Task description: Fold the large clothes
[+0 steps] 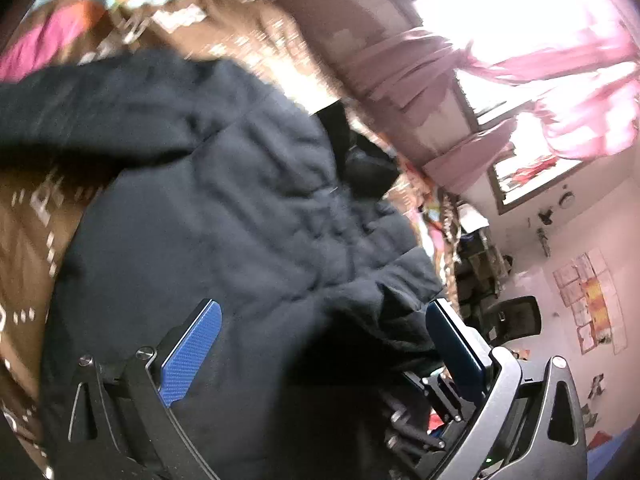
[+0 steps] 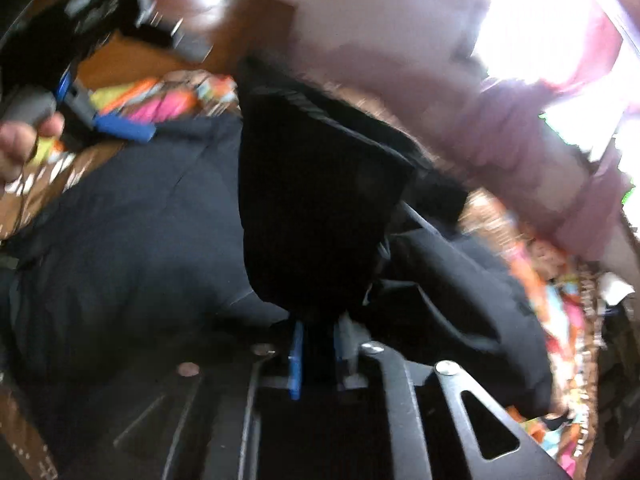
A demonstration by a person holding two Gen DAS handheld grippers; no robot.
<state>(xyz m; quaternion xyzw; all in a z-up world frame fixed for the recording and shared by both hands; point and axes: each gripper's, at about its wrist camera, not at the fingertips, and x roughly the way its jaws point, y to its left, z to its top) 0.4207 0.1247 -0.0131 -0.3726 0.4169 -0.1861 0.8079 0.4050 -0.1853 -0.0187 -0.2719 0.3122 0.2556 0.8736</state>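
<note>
A bedroom is seen: one bright window (image 1: 520, 20) with pink curtains (image 1: 560, 92), one bed under a brown patterned cover (image 1: 36, 216). One dark jacket (image 1: 208, 200) is spread on the cover. Two grippers are counted. Left gripper (image 1: 320, 344): jaws wide apart over the jacket, nothing gripped. Right gripper (image 2: 318, 344): jaws narrowly parted, black jacket fabric pinched between.

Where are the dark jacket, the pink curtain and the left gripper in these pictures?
dark jacket (image 1: 208, 208): left wrist view, on its quilted middle.
pink curtain (image 1: 568, 68): left wrist view, on the gathered cloth at the window.
left gripper (image 1: 320, 344): left wrist view, midway between its blue fingertips.
</note>
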